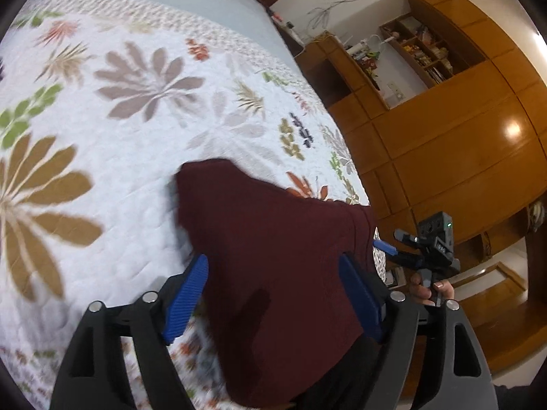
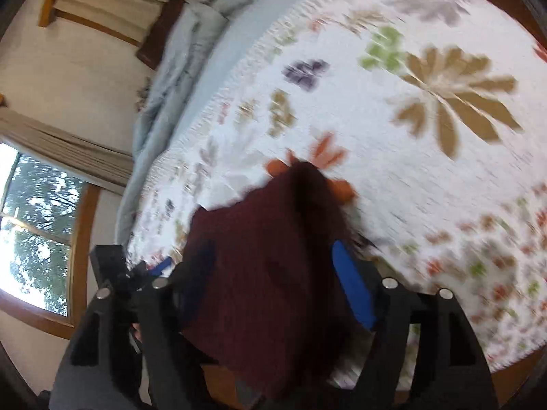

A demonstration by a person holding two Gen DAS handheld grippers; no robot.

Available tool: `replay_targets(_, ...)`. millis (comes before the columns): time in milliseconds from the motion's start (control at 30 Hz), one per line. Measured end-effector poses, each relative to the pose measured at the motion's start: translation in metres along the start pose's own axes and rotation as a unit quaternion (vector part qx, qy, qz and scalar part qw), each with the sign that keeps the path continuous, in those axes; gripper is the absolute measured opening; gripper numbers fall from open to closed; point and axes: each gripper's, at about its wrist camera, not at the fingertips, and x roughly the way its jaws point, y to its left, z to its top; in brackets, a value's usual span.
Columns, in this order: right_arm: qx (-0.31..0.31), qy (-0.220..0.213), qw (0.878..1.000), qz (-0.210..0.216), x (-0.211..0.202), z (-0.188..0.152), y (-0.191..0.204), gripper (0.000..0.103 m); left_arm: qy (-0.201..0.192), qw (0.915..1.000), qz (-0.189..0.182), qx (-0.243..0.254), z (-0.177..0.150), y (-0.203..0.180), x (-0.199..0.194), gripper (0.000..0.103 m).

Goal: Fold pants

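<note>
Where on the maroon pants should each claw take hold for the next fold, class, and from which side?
Grip the near edge of the maroon pants, one outer corner each. Come from the foot of the bed, low along the bedspread, because the cloth already lies between the open pads of the left claw and the right claw, with the far end bunched.

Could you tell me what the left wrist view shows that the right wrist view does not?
Only the left wrist view shows the wooden wall cabinet with its cluttered shelves, and the right claw beside the bed, held in a hand. Only the right wrist view shows the window, the beige curtain and the crumpled pale blue sheet. Both show the maroon pants lying between blue-padded fingers on the floral bedspread; in each view the pads stand apart from the cloth.
</note>
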Motion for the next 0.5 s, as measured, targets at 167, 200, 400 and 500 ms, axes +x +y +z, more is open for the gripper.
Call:
replay_targets(167,0.025,0.027,0.999,0.002,-0.005,-0.016,-0.023,0.087,0.017,0.9994,0.0,-0.03,-0.01,0.024,-0.008,0.081)
replay_targets(200,0.029,0.03,0.999,0.01,-0.006,-0.018,-0.024,0.088,0.025,0.9987,-0.007,-0.043,-0.012,0.03,-0.007,0.082)
replay_targets(400,0.032,0.07,0.996,0.044,0.014,-0.02,-0.02,0.096,0.049,0.9951,-0.022,-0.084,-0.014,0.042,0.003,0.086)
replay_targets(500,0.017,0.095,0.995,0.042,0.027,-0.018,-0.012,0.096,0.063,0.9945,-0.022,-0.081,-0.013,0.043,0.008,0.088)
